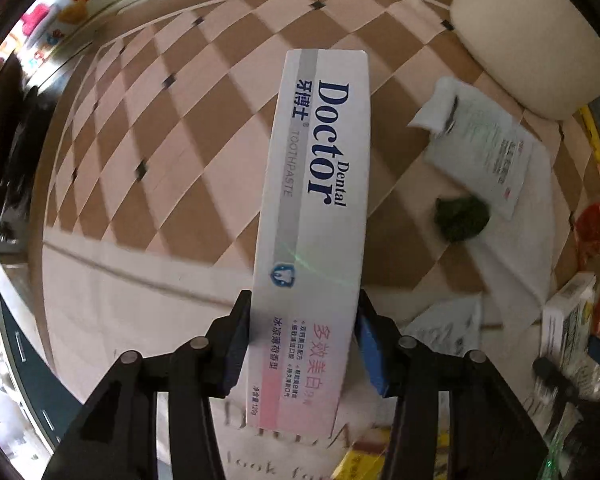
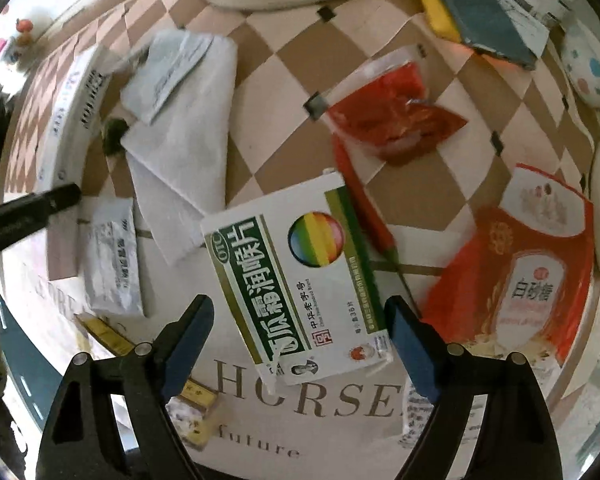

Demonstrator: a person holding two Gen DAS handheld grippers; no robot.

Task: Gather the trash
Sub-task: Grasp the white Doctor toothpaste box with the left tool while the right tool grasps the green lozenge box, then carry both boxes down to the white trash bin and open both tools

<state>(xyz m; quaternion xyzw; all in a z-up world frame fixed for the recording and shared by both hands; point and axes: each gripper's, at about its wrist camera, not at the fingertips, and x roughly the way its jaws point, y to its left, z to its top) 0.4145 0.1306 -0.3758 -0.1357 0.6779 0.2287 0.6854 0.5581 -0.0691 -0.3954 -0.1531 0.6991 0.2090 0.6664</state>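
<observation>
My left gripper (image 1: 304, 316) is shut on a long white "Dental Doctor" toothpaste box (image 1: 316, 200) and holds it above the checkered tablecloth (image 1: 160, 128). The same box shows at the left edge of the right wrist view (image 2: 80, 112). My right gripper (image 2: 300, 320) is open, its blue pads on either side of a green-and-white lozenge box (image 2: 296, 276), with gaps on both sides. Whether that box touches the pads I cannot tell. The left gripper's black finger (image 2: 32, 208) shows at the left.
On the table lie white tissues (image 2: 180, 140), printed leaflets (image 1: 492, 148), a dark green clump (image 1: 462, 218), a red crumpled wrapper (image 2: 392, 116), a red sugar bag (image 2: 516, 280), a red-green pencil (image 2: 368, 208), a cream cushion (image 1: 528, 36), books (image 2: 480, 8) and a dotted bowl (image 2: 588, 68).
</observation>
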